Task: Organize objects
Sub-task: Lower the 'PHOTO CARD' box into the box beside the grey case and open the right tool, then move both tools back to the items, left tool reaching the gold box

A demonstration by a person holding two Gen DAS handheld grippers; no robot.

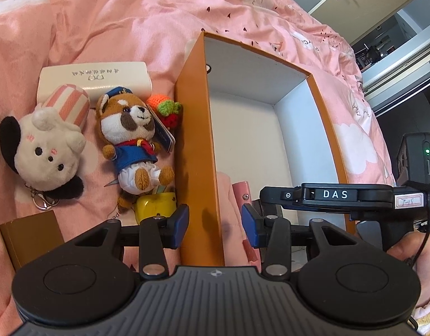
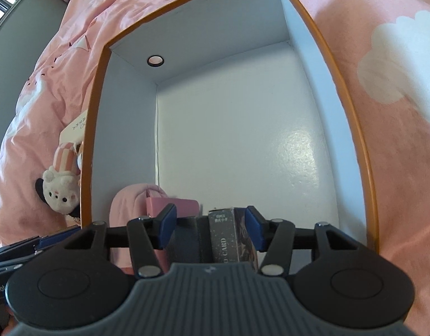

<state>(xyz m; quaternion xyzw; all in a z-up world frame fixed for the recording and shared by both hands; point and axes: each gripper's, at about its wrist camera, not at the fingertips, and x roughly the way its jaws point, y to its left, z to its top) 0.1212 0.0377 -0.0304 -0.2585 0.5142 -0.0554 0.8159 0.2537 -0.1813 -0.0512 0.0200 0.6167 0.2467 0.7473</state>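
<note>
Roughly centred in both views, an orange box with a white inside lies open on a pink quilt.

In the left wrist view the left gripper sits at the lower middle with its blue pads on either side of the box's near orange wall. The wall stands in the gap, yet whether the pads press on it cannot be told.

Left of the box in that view lie the loose things:
- a white plush with black ears and a key ring, at the left edge
- a fox plush in a blue suit, just beside the box wall
- a cream case above them, with a striped pouch leaning on it
- a crochet fruit close to the box wall
- a yellow toy below the fox's feet
- a brown box at the lower left

In the right wrist view the right gripper points down into the box at the bottom of the frame. Its jaws stand apart and grip nothing. Between them, at the box's near end, stand a dark card box and a black case, with a pink case and pink cloth to the left. The rest of the box floor is bare white.
</note>
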